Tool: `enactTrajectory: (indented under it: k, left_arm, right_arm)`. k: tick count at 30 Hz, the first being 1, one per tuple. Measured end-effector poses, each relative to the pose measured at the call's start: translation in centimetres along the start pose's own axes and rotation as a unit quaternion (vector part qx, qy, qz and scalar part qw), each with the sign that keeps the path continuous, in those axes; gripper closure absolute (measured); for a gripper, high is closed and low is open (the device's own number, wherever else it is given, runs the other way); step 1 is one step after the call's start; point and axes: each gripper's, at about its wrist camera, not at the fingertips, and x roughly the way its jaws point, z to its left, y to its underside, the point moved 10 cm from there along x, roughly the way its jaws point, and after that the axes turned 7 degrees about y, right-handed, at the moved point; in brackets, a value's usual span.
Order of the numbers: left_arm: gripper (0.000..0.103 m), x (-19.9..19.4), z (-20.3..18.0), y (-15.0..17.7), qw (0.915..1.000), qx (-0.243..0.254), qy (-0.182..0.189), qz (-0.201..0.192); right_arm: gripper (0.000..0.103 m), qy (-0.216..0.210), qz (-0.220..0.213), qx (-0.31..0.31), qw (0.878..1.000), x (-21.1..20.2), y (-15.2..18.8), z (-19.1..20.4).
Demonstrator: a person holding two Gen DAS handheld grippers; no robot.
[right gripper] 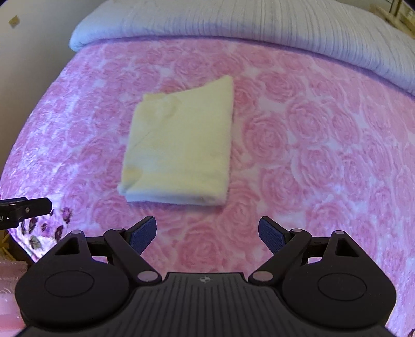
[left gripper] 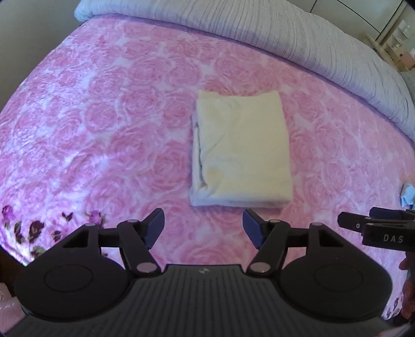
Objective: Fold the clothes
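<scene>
A pale yellow garment (left gripper: 242,150) lies folded into a neat rectangle on the pink rose-patterned bedspread (left gripper: 103,124). It also shows in the right wrist view (right gripper: 181,147), left of centre. My left gripper (left gripper: 203,228) is open and empty, hovering just in front of the garment's near edge. My right gripper (right gripper: 207,234) is open and empty, a little in front of the garment and to its right. The right gripper's tip shows at the right edge of the left wrist view (left gripper: 376,225). The left gripper's tip shows at the left edge of the right wrist view (right gripper: 28,208).
A grey ribbed duvet (left gripper: 285,39) is rolled back along the far side of the bed, also in the right wrist view (right gripper: 259,23). A small light blue item (left gripper: 407,197) lies at the bed's right edge. A shelf (left gripper: 394,39) stands beyond the bed.
</scene>
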Motion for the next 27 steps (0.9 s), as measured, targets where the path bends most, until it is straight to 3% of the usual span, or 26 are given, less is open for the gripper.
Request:
enactTrajectory:
  k: [4, 9, 14, 19, 23, 25, 27]
  left_arm:
    - [0.035, 1.4, 0.5, -1.0, 0.9995, -0.004, 0.032, -0.005]
    - [0.031, 4.5, 3.0, -1.4, 0.9924, -0.068, 0.102, -0.004]
    - [0.031, 9.9, 6.8, -2.0, 0.9693, -0.160, 0.185, -0.029]
    - [0.031, 16.5, 9.3, -3.2, 0.9451, -0.219, 0.238, -0.044]
    - [0.030, 20.9, 9.9, -4.7, 0.9353, -0.222, 0.272, -0.039]
    - [0.030, 22.7, 10.1, -5.3, 0.9352, -0.218, 0.277, -0.033]
    - [0.029, 24.2, 10.0, -5.6, 0.9292, -0.217, 0.298, -0.027]
  right_arm:
    - [0.015, 0.002, 0.007, 0.010, 1.000, 1.2, -0.4, -0.1]
    - [0.015, -0.028, 0.017, 0.038, 0.999, 3.6, 0.2, -0.7]
    - [0.015, -0.088, 0.026, 0.094, 0.991, 7.6, 1.0, -2.1]
    - [0.018, -0.153, 0.008, 0.160, 0.975, 13.0, 0.1, -3.8]
    - [0.019, -0.189, -0.003, 0.207, 0.960, 16.8, -1.7, -5.0]
    - [0.019, -0.202, -0.012, 0.215, 0.955, 18.4, -2.8, -5.3]
    - [0.019, -0.210, -0.022, 0.213, 0.954, 19.6, -3.8, -5.3]
